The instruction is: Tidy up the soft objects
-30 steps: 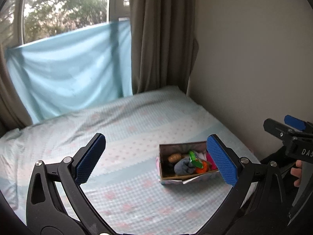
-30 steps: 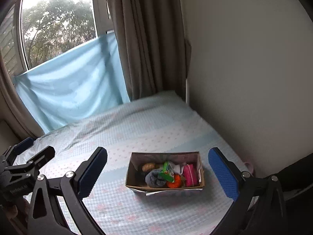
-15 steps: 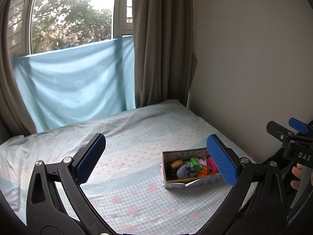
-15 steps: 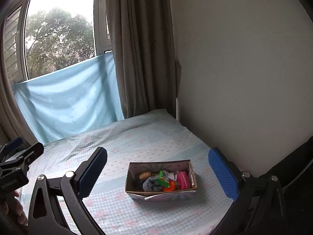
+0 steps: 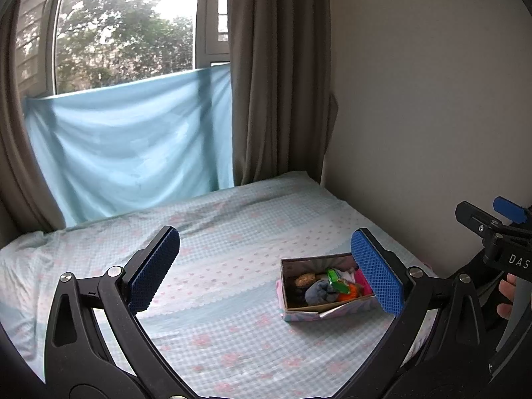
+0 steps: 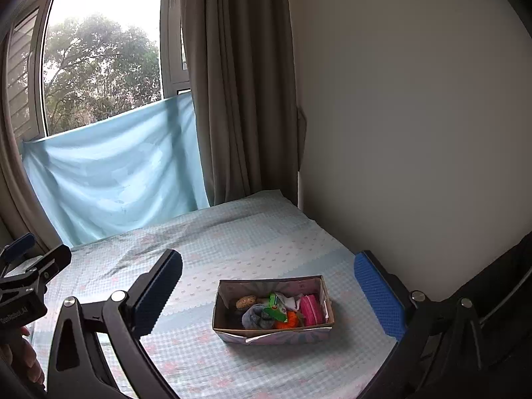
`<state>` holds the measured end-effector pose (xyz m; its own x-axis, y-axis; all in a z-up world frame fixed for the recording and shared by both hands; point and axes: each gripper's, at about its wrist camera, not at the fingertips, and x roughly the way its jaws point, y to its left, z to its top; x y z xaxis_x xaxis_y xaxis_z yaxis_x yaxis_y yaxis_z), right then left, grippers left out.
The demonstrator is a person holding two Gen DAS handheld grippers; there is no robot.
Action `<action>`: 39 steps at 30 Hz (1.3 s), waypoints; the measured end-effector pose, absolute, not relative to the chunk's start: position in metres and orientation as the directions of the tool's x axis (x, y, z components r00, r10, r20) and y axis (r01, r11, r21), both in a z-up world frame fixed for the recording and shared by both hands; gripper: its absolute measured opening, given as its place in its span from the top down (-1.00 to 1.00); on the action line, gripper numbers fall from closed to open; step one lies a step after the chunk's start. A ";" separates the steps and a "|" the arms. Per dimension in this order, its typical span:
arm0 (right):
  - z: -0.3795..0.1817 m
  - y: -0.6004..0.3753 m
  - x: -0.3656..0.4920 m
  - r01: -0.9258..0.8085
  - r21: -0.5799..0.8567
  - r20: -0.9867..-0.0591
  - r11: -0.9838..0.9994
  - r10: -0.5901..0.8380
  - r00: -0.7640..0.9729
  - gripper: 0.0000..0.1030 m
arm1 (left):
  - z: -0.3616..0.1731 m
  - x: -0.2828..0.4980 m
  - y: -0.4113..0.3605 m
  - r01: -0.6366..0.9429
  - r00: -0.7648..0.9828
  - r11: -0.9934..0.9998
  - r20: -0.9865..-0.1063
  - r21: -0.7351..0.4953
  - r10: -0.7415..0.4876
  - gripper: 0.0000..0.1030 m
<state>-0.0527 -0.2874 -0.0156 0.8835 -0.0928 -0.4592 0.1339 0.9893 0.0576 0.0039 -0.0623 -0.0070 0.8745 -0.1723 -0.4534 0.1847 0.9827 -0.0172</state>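
Both held high above the pale blue checked bedsheet (image 6: 232, 242), jaws spread wide and empty: left gripper (image 5: 266, 272), right gripper (image 6: 269, 292). Resting on the sheet near the wall, small open cardboard box (image 6: 232, 327), packed with soft toys (image 6: 282, 311).

A window (image 6: 99, 66) with trees behind it fills the upper left of the frame. A pale blue cloth (image 6: 116, 173) hangs below the glass. A brown curtain (image 6: 239, 93) hangs at centre, beside the blank wall (image 6: 415, 116) on the right.
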 end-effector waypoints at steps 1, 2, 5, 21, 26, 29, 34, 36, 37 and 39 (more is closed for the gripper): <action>-0.016 -0.287 -0.052 0.135 0.057 -0.458 0.989 -0.094 0.884 -1.00 | -0.007 0.005 -0.063 0.186 0.875 0.982 -0.452 -0.016 -0.173 -0.99; -0.016 -0.287 -0.052 0.134 0.057 -0.456 0.989 -0.094 0.885 -1.00 | -0.006 0.005 -0.063 0.188 0.876 0.982 -0.450 -0.016 -0.175 -0.99; -0.015 -0.286 -0.050 0.138 0.057 -0.452 0.989 -0.097 0.887 -1.00 | -0.005 0.006 -0.064 0.188 0.878 0.982 -0.446 -0.010 -0.173 -0.99; -0.017 -0.288 -0.047 0.136 0.066 -0.442 0.988 -0.093 0.892 -1.00 | -0.006 0.006 -0.066 0.186 0.891 0.982 -0.422 0.008 -0.166 -0.99; -0.016 -0.290 -0.046 0.136 0.070 -0.444 0.988 -0.092 0.892 -1.00 | -0.007 0.008 -0.066 0.189 0.887 0.982 -0.429 0.001 -0.170 -0.99; -0.015 -0.291 -0.048 0.138 0.071 -0.443 0.988 -0.093 0.892 -1.00 | -0.008 0.009 -0.066 0.189 0.887 0.982 -0.430 0.002 -0.169 -0.99; -0.014 -0.291 -0.048 0.136 0.071 -0.445 0.988 -0.091 0.891 -1.00 | -0.009 0.007 -0.066 0.186 0.891 0.983 -0.421 0.003 -0.168 -0.99; -0.014 -0.291 -0.048 0.137 0.071 -0.445 0.988 -0.092 0.891 -1.00 | -0.009 0.006 -0.066 0.186 0.891 0.983 -0.422 0.003 -0.167 -0.99; -0.014 -0.291 -0.049 0.137 0.070 -0.445 0.988 -0.092 0.891 -1.00 | -0.009 0.006 -0.066 0.185 0.891 0.983 -0.423 0.003 -0.166 -0.99; -0.013 -0.292 -0.049 0.135 0.069 -0.446 0.988 -0.090 0.891 -1.00 | -0.010 0.007 -0.065 0.186 0.889 0.983 -0.425 0.000 -0.168 -0.99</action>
<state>-0.0486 -0.2917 -0.0128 0.8906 -0.0903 -0.4458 0.1349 0.9884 0.0693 0.0066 -0.0654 -0.0096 0.8893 -0.1683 -0.4253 0.1858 0.9826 -0.0004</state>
